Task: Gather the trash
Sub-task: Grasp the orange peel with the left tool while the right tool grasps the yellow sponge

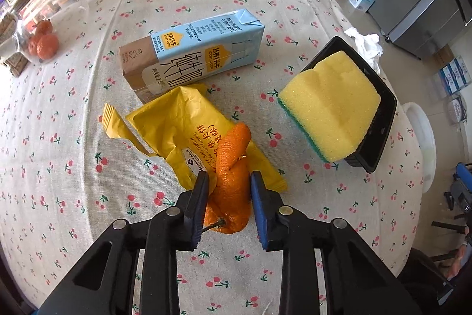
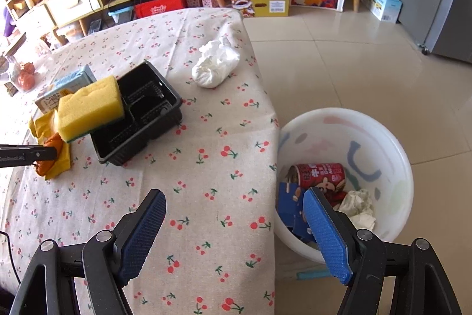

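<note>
Nearest the lens: left gripper (image 1: 228, 180), fingers (image 1: 198, 191) narrowed around an orange peel (image 1: 231, 164), pads at or just off its flanks, firm contact not certain; peel curled and standing up off a torn yellow wrapper (image 1: 177, 126), presumably taken first as the topmost loose scrap. Behind the wrapper and touching it: milk carton (image 1: 191, 49), on its side, not yet collected. To the right on the desk (image 1: 88, 197): black tray (image 1: 380, 120), compartmented, apparently empty but for a yellow sponge (image 1: 327, 105) with green scouring face, propped on the tray's edge and overhanging it; probably a cleaning item rather than trash. Beyond the tray: crumpled white tissue (image 2: 215, 64), near the desk's far corner, untouched. Right gripper (image 2: 233, 235): fingers spread wide, nothing between them, poised over the desk edge. On the floor just beside the desk: white bin (image 2: 392, 149), placed within easy reach for dropping; contents a red can (image 2: 320, 174), blue packaging (image 2: 290, 202), crumpled paper (image 2: 358, 205). Far left: glass jar (image 1: 38, 16) with small orange fruit inside, likely no part of the job. Judged status: part done, four pieces still on the desk.
</note>
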### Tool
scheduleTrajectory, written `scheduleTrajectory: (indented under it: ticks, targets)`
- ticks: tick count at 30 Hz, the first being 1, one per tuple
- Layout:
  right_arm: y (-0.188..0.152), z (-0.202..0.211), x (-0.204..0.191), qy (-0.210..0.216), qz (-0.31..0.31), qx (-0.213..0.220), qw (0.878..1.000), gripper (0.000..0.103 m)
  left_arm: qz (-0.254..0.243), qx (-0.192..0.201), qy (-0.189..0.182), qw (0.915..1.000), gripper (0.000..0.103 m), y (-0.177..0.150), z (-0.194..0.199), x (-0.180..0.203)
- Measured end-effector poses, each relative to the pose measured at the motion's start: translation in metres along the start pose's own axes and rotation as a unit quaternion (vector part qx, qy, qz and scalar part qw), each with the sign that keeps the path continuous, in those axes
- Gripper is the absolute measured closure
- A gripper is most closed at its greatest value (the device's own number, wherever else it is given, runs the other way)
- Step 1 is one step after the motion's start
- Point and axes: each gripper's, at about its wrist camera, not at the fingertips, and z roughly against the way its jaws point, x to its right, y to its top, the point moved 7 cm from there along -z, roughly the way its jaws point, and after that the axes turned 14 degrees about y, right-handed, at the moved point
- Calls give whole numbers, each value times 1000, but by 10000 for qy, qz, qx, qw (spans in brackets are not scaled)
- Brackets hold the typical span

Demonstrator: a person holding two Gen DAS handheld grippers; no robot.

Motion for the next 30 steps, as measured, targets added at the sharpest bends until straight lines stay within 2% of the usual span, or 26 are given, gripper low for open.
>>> scheduleTrajectory:
  ticks: [8, 13, 16, 22, 30]
  targets:
    - [18, -19, -37, 177, 268, 9, 9995, 21, 110, 558, -170, 9982, 78, -6, 45, -14]
    - [31, -41, -65, 483, 318, -21, 9983, 21, 356, 843, -153, 9957, 78, -13, 69, -36]
    - [37, -56, -84, 608, 429, -42, 9972, 21, 462, 860, -48, 9952, 78, -17, 70, -51]
    - [43, -90, -121, 577, 883, -148, 9943, 21, 589, 694, 5, 9958, 78, -24, 59, -76]
    - [47, -122, -164, 609, 1732, -158, 9829, 21, 620, 668, 26, 9958, 78, -31, 59, -97]
